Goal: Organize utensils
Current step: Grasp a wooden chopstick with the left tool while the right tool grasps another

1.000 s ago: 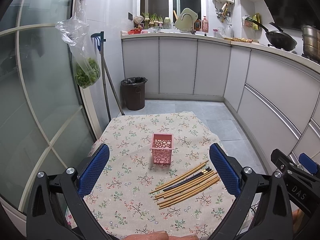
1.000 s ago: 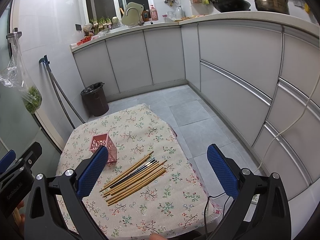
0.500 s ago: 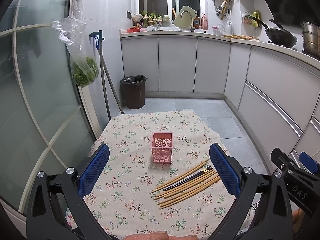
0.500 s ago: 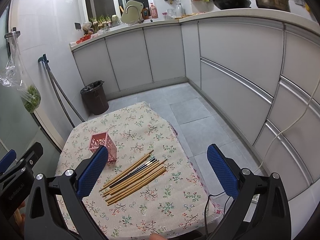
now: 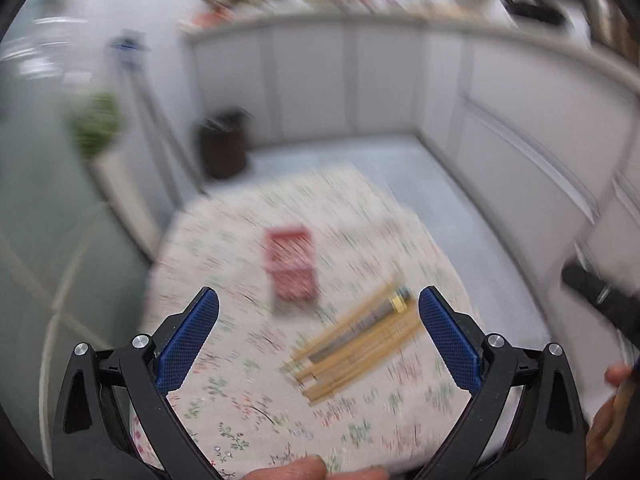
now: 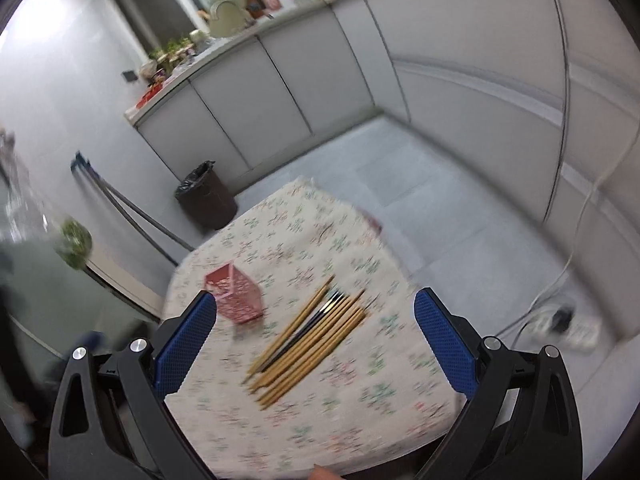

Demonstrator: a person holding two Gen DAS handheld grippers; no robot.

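A pink perforated holder (image 5: 291, 269) (image 6: 236, 295) stands upright on the floral tablecloth (image 5: 240, 400) (image 6: 360, 412). To its right lies a bundle of several wooden and dark chopsticks (image 5: 356, 340) (image 6: 310, 334), slanting up to the right. My left gripper (image 5: 318, 338) hangs open above the cloth, with the chopsticks between its blue pads and nothing held. Over the near part of the table my right gripper (image 6: 316, 342) is open too, framing the chopsticks. Both views are motion-blurred.
A dark bin (image 5: 222, 146) (image 6: 208, 194) stands on the grey floor beyond the table. White cabinets (image 6: 280, 80) line the back and right. A mop handle (image 6: 132, 210) leans at the left. A white cable and power strip (image 6: 568, 320) lie on the floor at the right.
Both grippers have tipped down and come closer to the table; holder and chopsticks look larger. The right view has rolled. Both grippers remain open; nothing was taken hold of.
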